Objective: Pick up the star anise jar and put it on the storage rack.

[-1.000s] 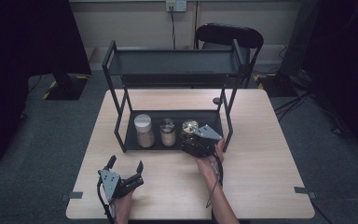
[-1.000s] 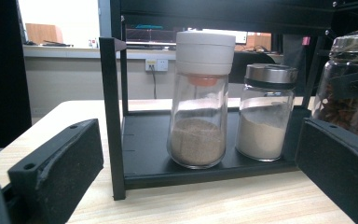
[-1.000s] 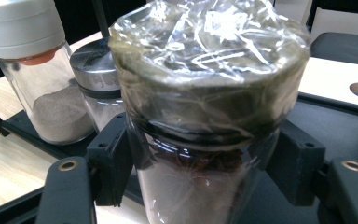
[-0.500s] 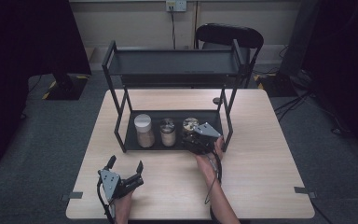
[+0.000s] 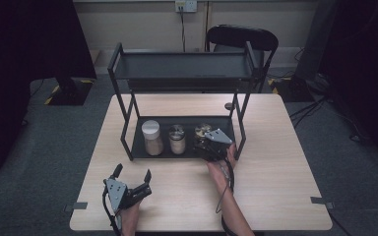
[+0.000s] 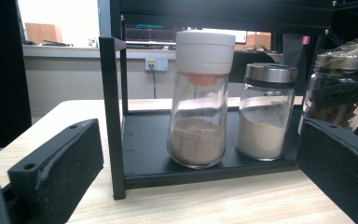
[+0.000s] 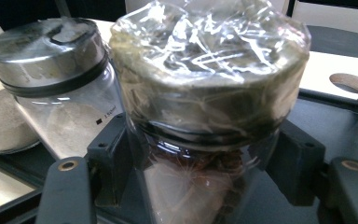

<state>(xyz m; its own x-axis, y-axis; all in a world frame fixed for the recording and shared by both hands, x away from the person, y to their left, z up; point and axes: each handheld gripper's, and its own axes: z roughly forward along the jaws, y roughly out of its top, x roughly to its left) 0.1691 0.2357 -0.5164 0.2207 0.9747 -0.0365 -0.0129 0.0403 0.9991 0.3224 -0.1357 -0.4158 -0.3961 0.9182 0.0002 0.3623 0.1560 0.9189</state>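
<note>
A black two-tier rack (image 5: 128,118) stands on the wooden table. Its lower shelf carries three jars in a row. At the left is a white-capped jar (image 5: 151,137) of brown powder, in the middle a metal-lidded jar (image 5: 177,139) of pale powder. At the right is a jar topped with plastic wrap (image 5: 203,131) that holds dark spice. My right gripper (image 5: 205,141) reaches in from the front, and its pads press both sides of the wrapped jar (image 7: 205,93), which stands upright on the shelf. My left gripper (image 5: 134,171) rests near the table's front left, open and holding nothing, facing the rack.
The rack's upper shelf (image 5: 182,66) hangs over the jars and its front posts (image 5: 239,123) flank the right gripper. A black chair (image 5: 241,37) stands behind the table. A small round disc (image 5: 229,105) lies on the table behind the rack.
</note>
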